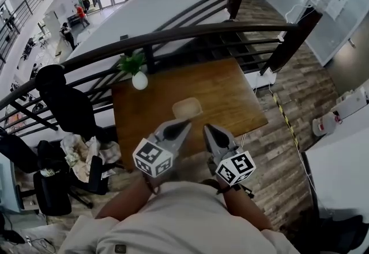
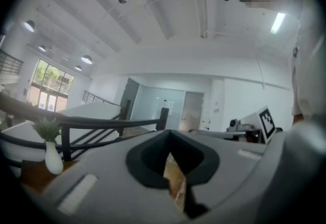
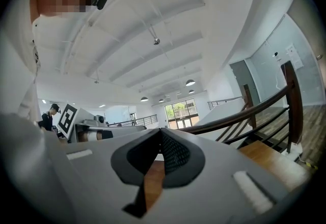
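Wooden tabletop (image 1: 230,97) sat hard against a dark railing (image 1: 190,32) on an upper floor, with an open hall far below. On the wood lay a shallow beige tray (image 1: 187,108), and a white vase (image 1: 139,80) with a green sprig stood well apart from it at the far left corner.

Both tools were pulled in close to the person's chest, over the near edge. The tray lay straight ahead of them, just beyond the tips and roughly between the two lines they pointed along. Its long side ran across, left to right, with a slight tilt. The left hand-held gripper (image 1: 183,125) looked a touch nearer to it, its tip just short of the tray's near rim. The right hand-held gripper (image 1: 207,129) sat slightly off toward the tray's right end.

Neither touched the tray. In the left gripper view the jaws were pressed together, with only a sliver of wood showing through and nothing caught between them. The right gripper view showed the same: jaws closed up, empty, ribbed pad (image 3: 175,154) bare.
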The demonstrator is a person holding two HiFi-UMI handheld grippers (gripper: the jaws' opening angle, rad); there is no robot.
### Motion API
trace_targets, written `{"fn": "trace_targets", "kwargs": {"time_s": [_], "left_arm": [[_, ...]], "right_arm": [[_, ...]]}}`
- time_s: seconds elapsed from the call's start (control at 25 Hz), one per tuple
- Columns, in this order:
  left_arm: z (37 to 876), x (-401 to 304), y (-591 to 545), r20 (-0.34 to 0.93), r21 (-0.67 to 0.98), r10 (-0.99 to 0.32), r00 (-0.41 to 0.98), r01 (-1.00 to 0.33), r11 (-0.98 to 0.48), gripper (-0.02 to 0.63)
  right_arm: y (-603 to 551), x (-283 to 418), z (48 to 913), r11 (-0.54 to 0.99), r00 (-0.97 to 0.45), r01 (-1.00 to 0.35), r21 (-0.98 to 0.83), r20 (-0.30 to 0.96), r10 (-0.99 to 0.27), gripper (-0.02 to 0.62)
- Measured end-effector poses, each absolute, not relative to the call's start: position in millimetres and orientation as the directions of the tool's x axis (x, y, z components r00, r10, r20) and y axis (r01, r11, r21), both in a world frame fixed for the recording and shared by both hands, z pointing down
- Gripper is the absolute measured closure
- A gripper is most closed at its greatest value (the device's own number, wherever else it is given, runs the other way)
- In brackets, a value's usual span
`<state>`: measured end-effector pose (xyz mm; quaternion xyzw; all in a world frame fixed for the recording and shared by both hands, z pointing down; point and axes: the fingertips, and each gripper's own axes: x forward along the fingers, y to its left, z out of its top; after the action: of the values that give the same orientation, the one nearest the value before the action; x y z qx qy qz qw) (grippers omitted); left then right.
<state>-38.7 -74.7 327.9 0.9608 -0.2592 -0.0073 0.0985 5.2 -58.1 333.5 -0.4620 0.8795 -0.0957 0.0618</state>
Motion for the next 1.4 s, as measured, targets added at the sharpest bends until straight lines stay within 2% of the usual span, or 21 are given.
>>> {"fn": "trace_targets", "kwargs": {"time_s": [0.6,1.16,1.4], "left_arm": [[354.3,-40.5,-153.0,0.088,0.208,-0.552,0.829,-0.557,-0.804,0.603],[383.6,37.9,-233.0,0.151,0.184,-0.651,0.744,-0.668,-0.721,0.603],[410.6,33.4,-258.0,0.191,0.194,-0.739,0.646,-0.763,-0.617,0.603]], "right_arm": [[-147.1,3.4,347.8,0.601,-0.623,-0.754,-0.264,-0.004,-0.783,0.589],[-238.0,111.7,356.4,0.675,-0.709,-0.667,-0.315,-0.008,-0.705,0.589],[-268.0,136.8,379.1,0.716,-0.767,-0.606,-0.347,0.017,-0.641,0.589]]}}
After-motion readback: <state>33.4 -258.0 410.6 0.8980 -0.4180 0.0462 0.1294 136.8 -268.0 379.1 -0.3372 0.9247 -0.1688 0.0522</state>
